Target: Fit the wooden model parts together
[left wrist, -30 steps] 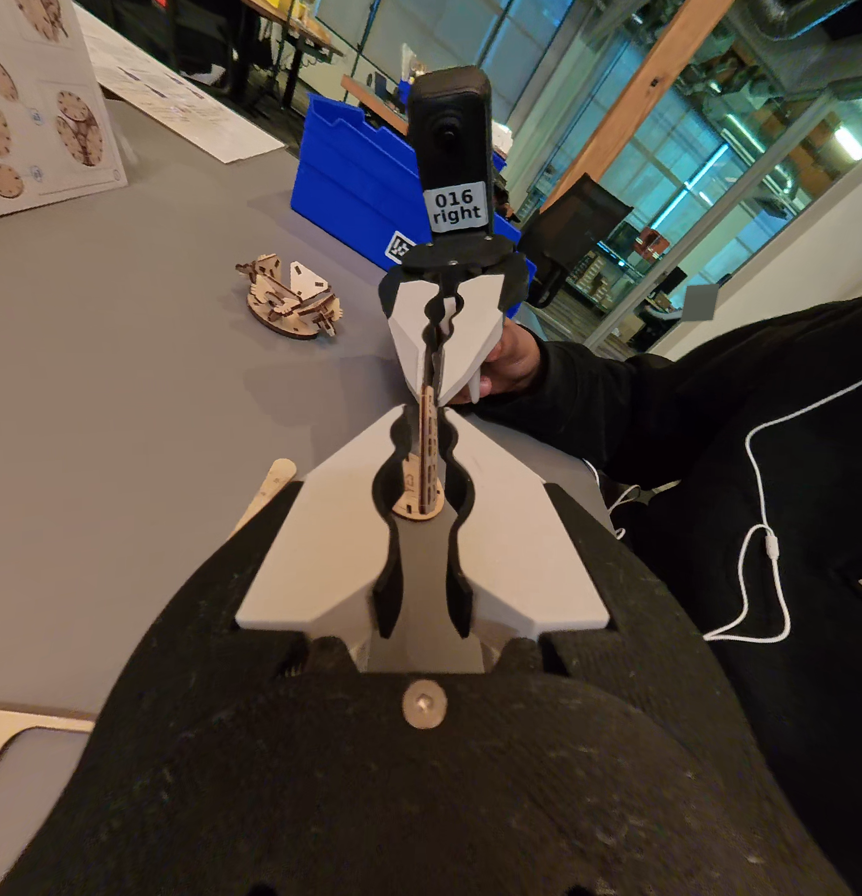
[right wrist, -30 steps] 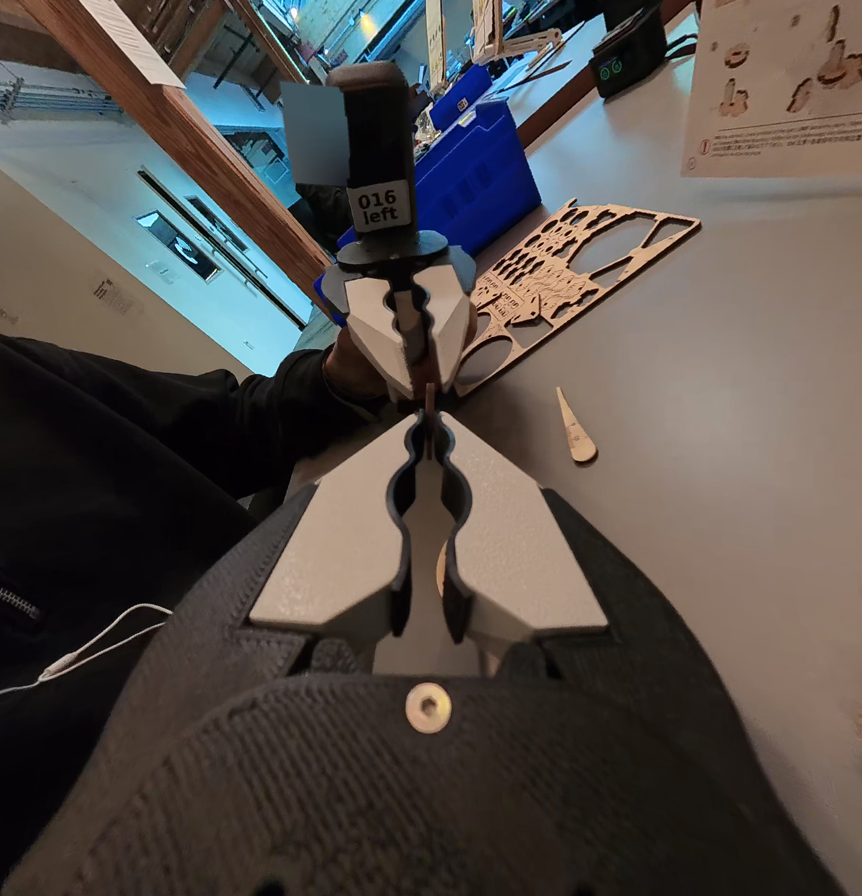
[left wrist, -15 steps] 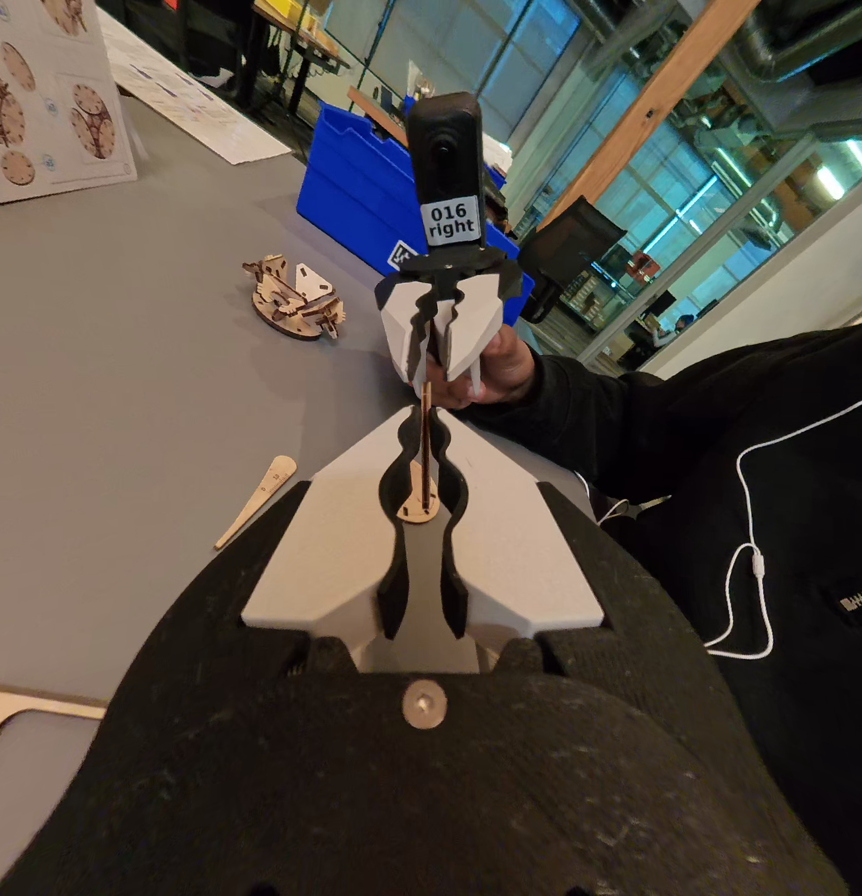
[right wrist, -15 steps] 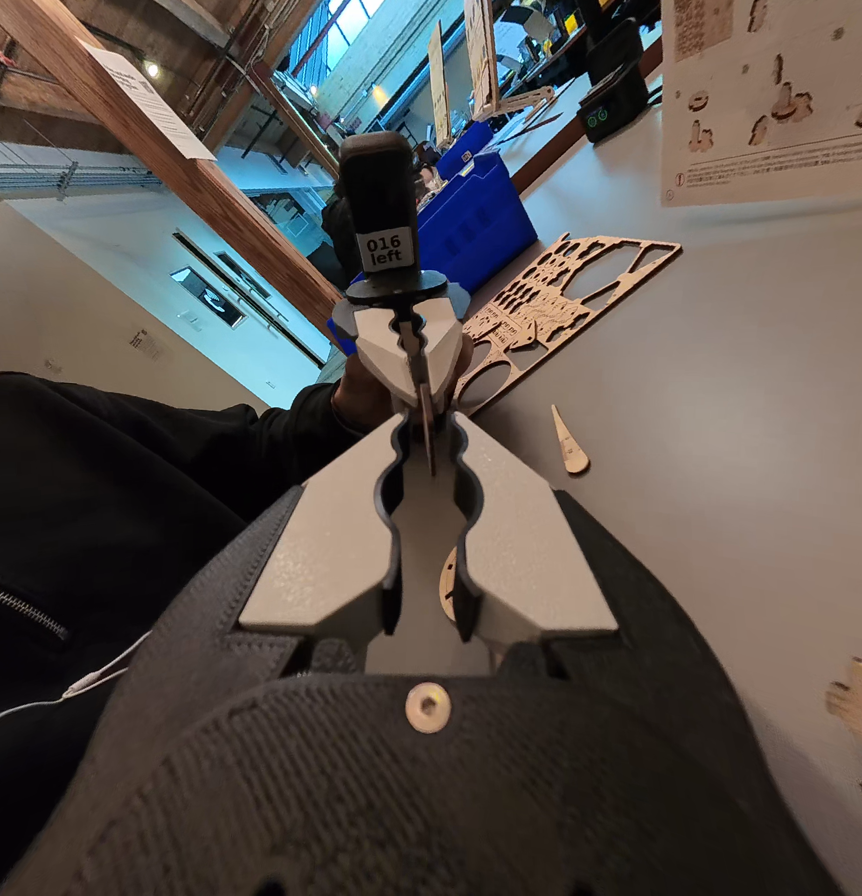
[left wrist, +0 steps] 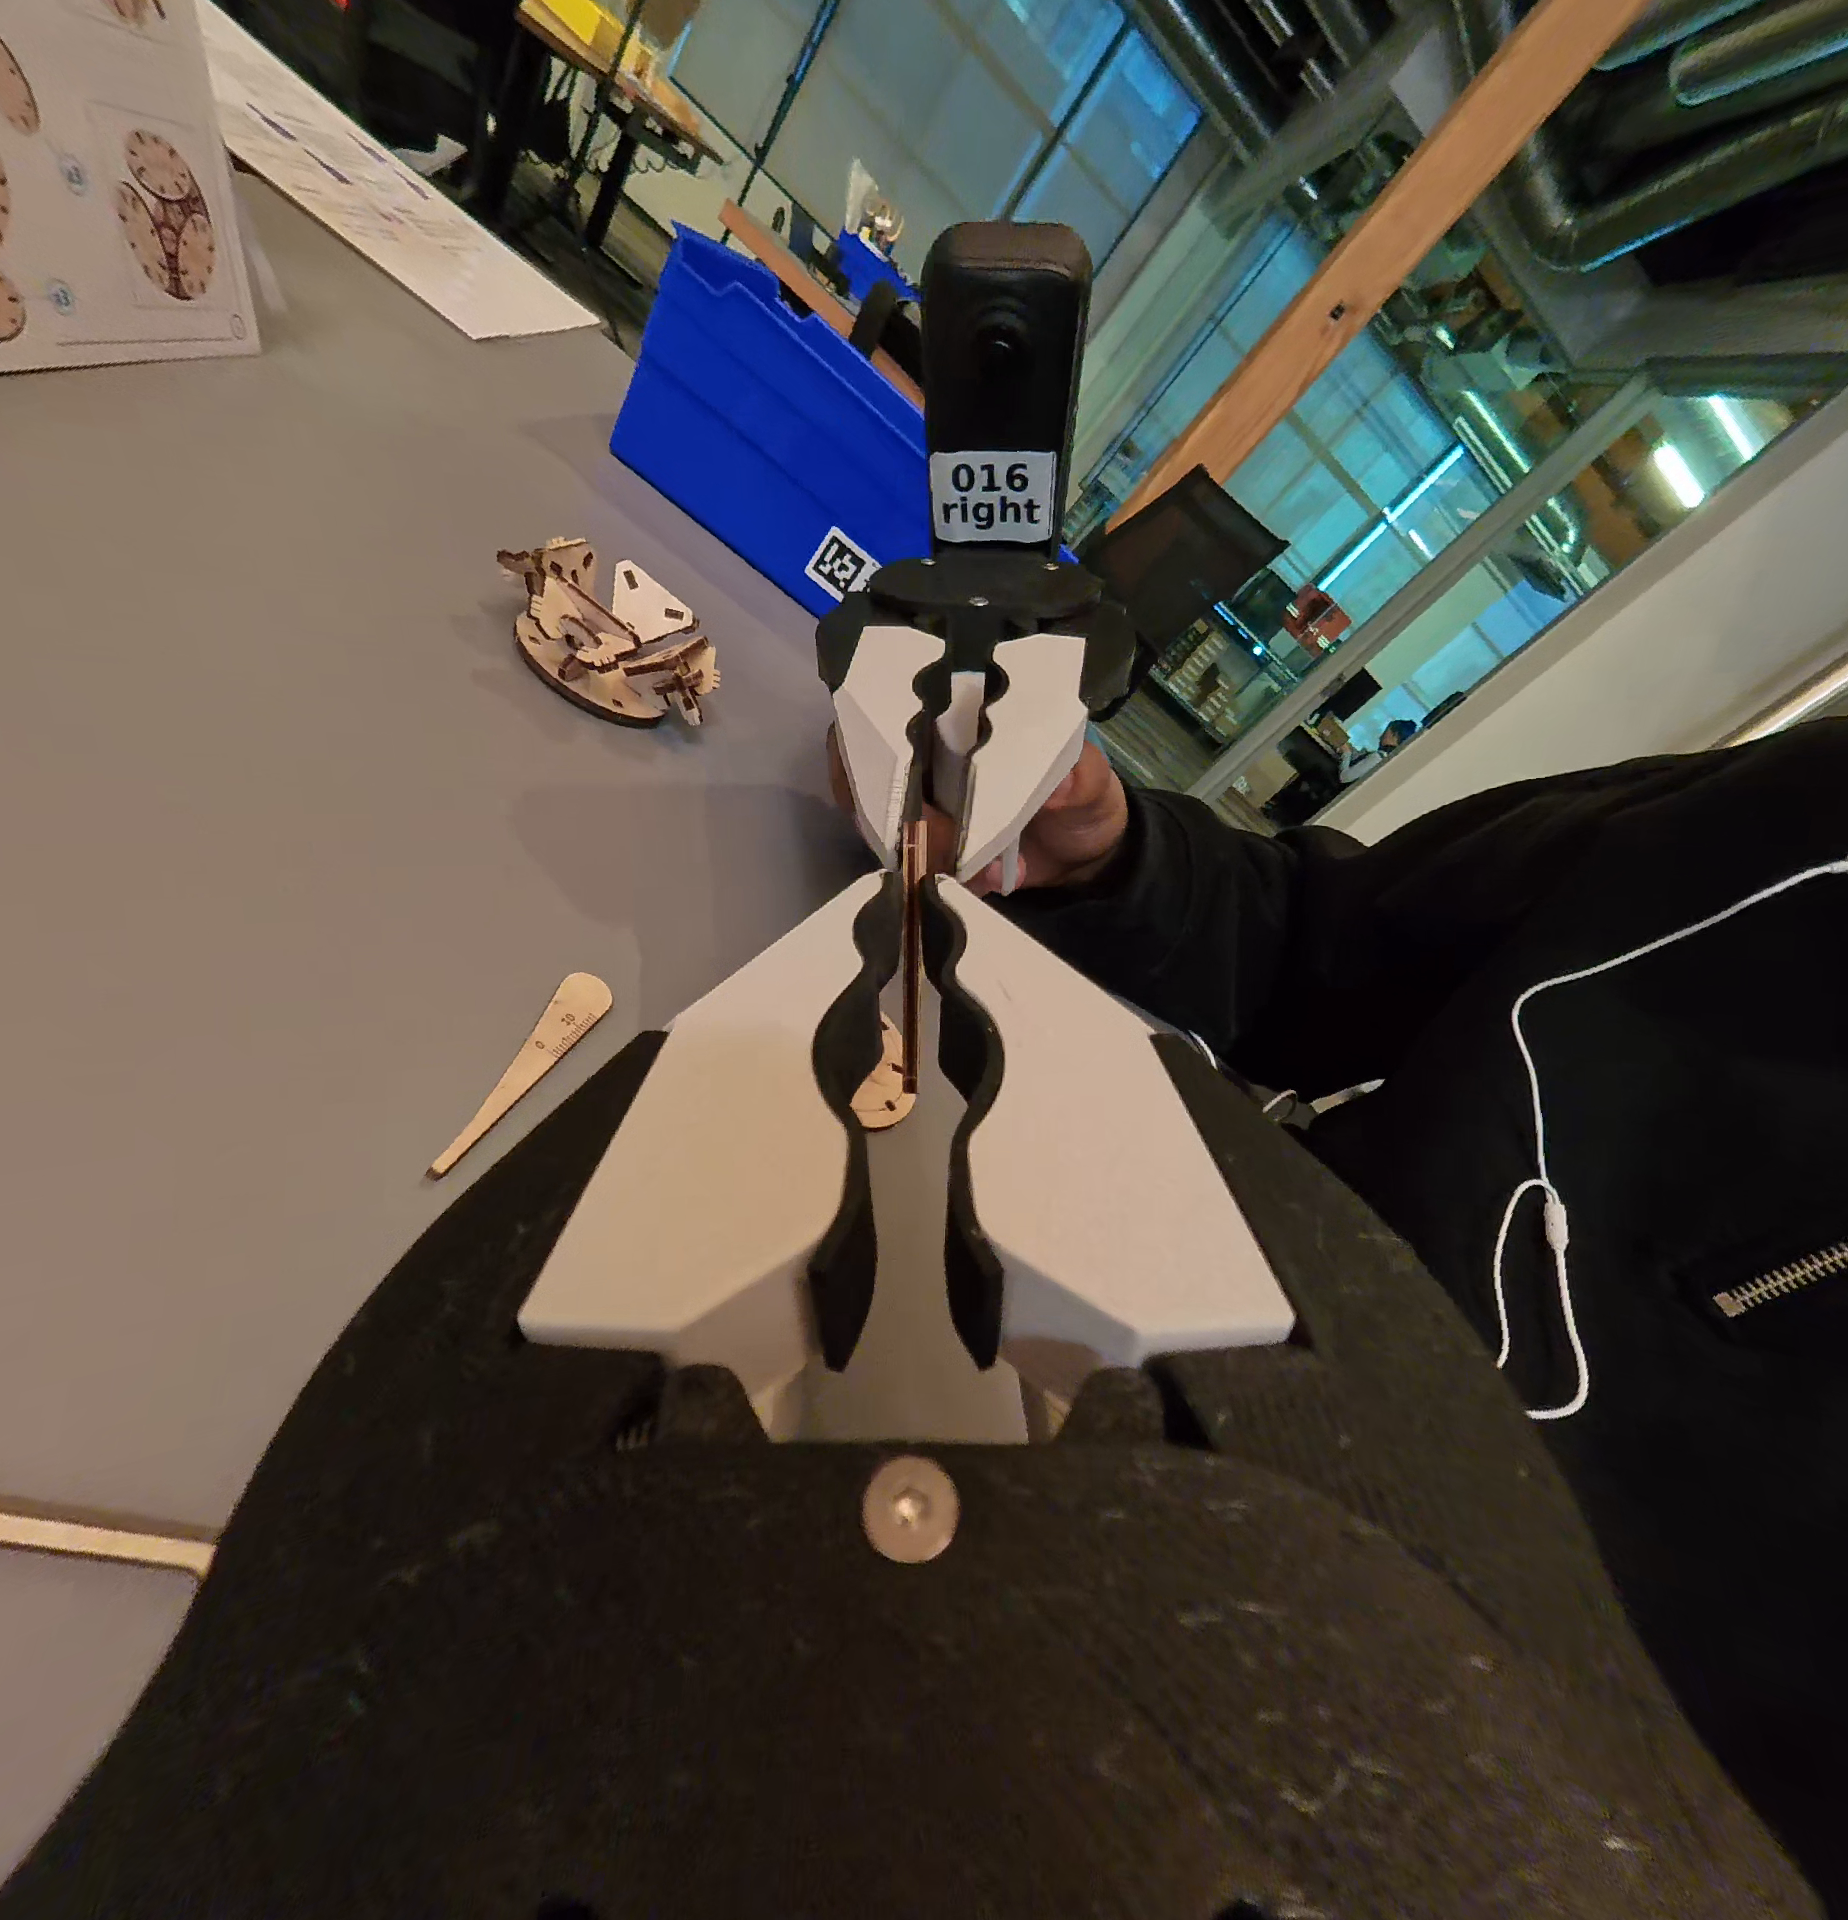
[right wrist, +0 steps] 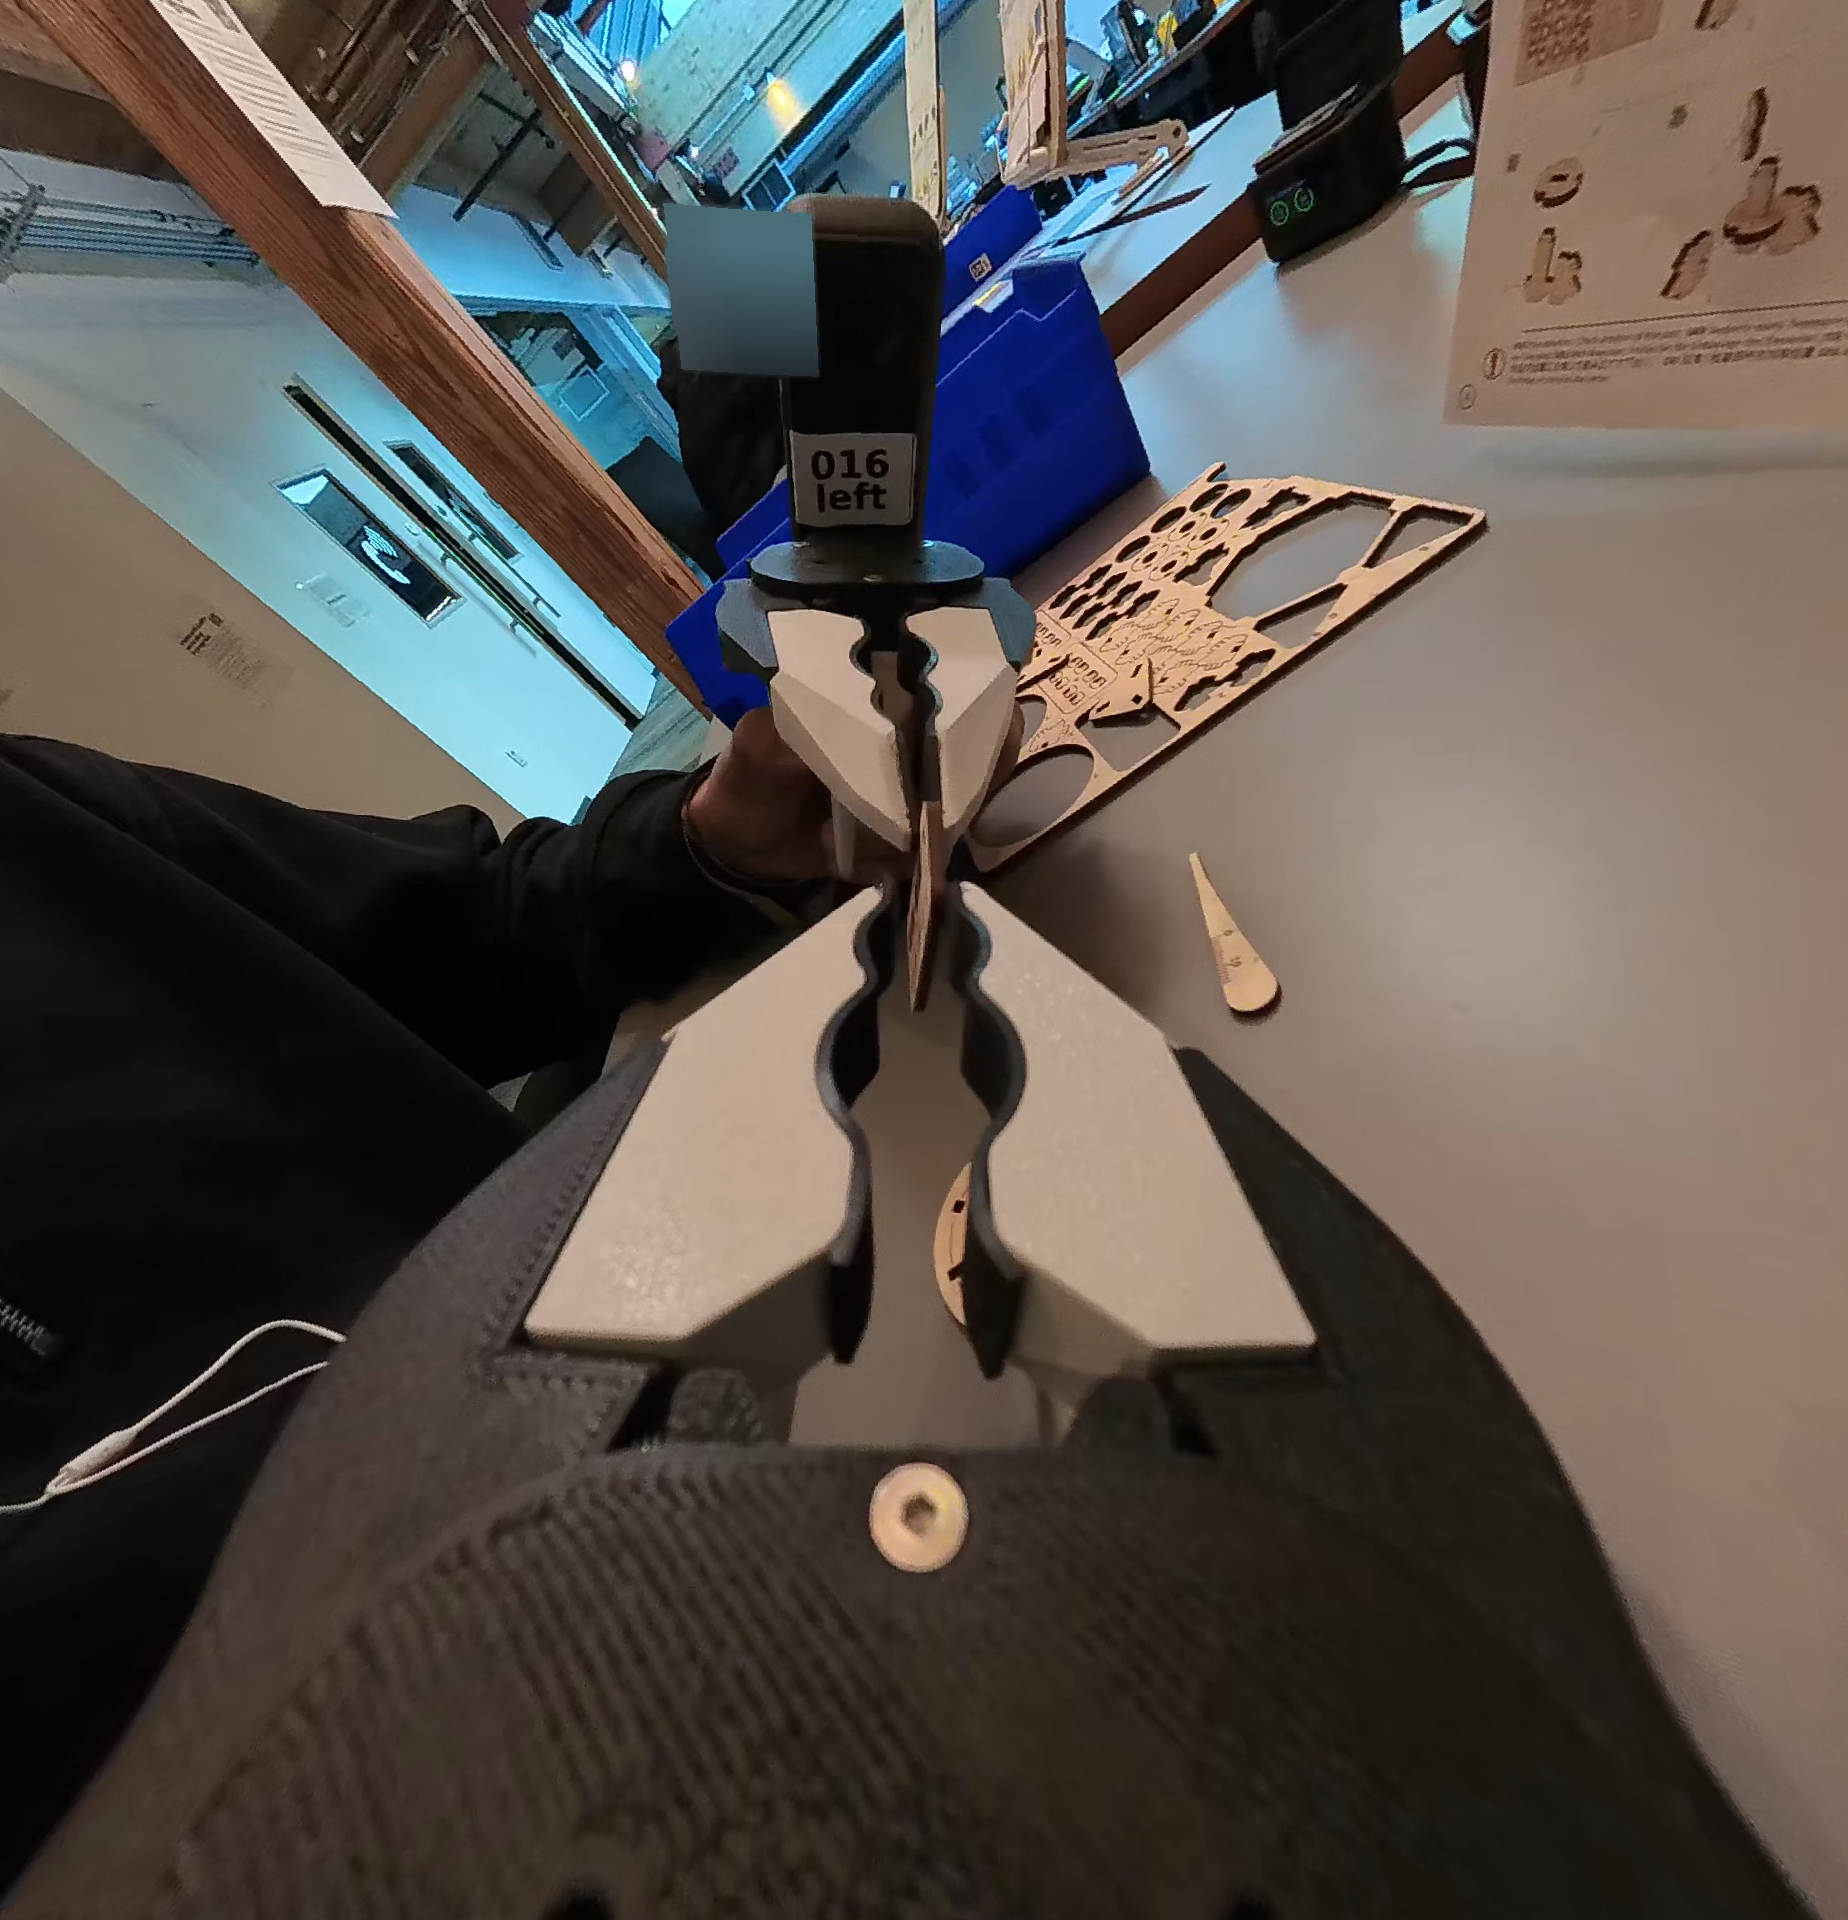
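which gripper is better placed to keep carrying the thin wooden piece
Left, probably. The left gripper has its pads closed on the thin wooden piece. The right gripper only straddles the piece's far end, with a visible gap.

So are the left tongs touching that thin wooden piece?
Touching. The left wrist view shows the left tongs shut on the thin wooden piece, with both tips pressed against its sides. The right wrist view agrees.
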A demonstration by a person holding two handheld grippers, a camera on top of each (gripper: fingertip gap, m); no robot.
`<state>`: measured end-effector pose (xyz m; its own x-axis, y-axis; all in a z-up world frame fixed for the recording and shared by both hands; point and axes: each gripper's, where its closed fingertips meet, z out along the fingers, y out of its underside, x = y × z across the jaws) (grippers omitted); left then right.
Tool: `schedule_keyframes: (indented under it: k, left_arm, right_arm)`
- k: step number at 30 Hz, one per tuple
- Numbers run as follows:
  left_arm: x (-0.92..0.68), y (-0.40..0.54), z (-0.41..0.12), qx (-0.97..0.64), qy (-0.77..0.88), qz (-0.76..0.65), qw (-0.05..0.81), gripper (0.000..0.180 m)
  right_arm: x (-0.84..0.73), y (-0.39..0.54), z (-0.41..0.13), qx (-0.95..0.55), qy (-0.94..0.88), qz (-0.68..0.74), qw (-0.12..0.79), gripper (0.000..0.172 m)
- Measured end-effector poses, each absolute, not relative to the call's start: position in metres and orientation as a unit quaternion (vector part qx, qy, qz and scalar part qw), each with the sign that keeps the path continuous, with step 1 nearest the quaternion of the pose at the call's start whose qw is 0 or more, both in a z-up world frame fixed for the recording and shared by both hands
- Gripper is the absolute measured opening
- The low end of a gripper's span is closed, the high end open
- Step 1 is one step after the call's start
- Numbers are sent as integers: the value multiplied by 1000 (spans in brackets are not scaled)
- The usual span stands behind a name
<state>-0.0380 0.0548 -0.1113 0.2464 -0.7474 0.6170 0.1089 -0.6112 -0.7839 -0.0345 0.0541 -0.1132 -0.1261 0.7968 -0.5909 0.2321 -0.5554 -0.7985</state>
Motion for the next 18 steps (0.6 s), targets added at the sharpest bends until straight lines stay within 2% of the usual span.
schedule_keyframes:
  k: [18]
  left_arm:
    - [-36, 53, -112, -698, 248, -550, 386, 0]
  right_arm:
    - [-34, 58, -115, -629, -413, 615, 234, 2]
